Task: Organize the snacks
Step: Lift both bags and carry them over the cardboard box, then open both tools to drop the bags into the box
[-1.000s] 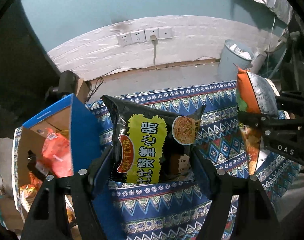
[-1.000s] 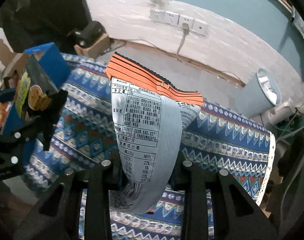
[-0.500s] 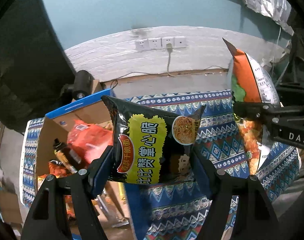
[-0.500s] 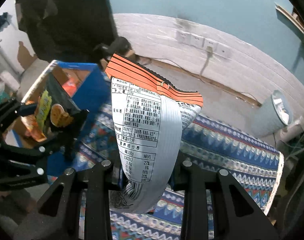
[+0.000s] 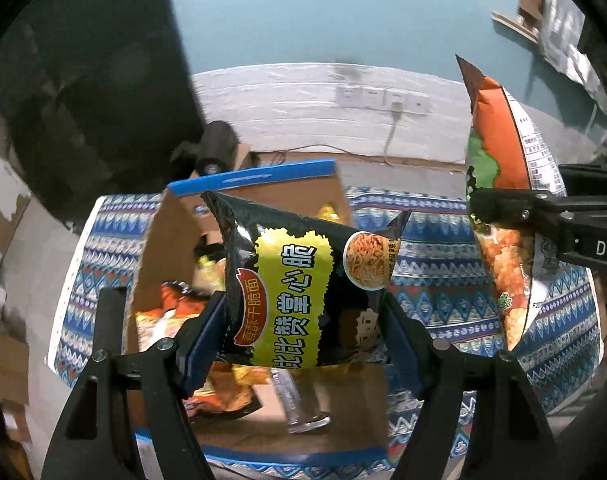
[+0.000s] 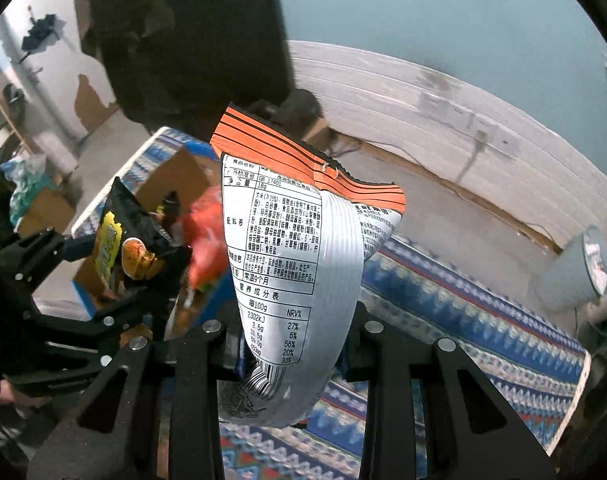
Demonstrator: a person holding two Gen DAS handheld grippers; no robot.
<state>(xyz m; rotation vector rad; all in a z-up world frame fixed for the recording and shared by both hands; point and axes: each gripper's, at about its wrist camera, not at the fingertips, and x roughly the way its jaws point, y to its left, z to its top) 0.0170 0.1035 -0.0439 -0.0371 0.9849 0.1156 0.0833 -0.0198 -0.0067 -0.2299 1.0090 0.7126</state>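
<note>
My left gripper (image 5: 303,332) is shut on a black and yellow noodle snack bag (image 5: 299,288) and holds it above the open cardboard box (image 5: 259,188) with blue edges. Several snack packs (image 5: 175,320) lie inside the box. My right gripper (image 6: 291,340) is shut on an orange and silver snack bag (image 6: 295,280), held upright above the patterned cloth. That bag also shows in the left wrist view (image 5: 503,216), to the right of the box. The left gripper and its bag show in the right wrist view (image 6: 119,256).
A blue patterned tablecloth (image 5: 443,292) covers the table under the box. A grey bin (image 6: 579,272) stands on the floor beyond the table's right end. A white wall strip with sockets (image 5: 383,98) runs behind. A dark object (image 5: 215,152) sits behind the box.
Both grippers have moved left with their bags. The left gripper's bag went from over the cloth beside the box to over the box opening. The right gripper followed toward the box.
</note>
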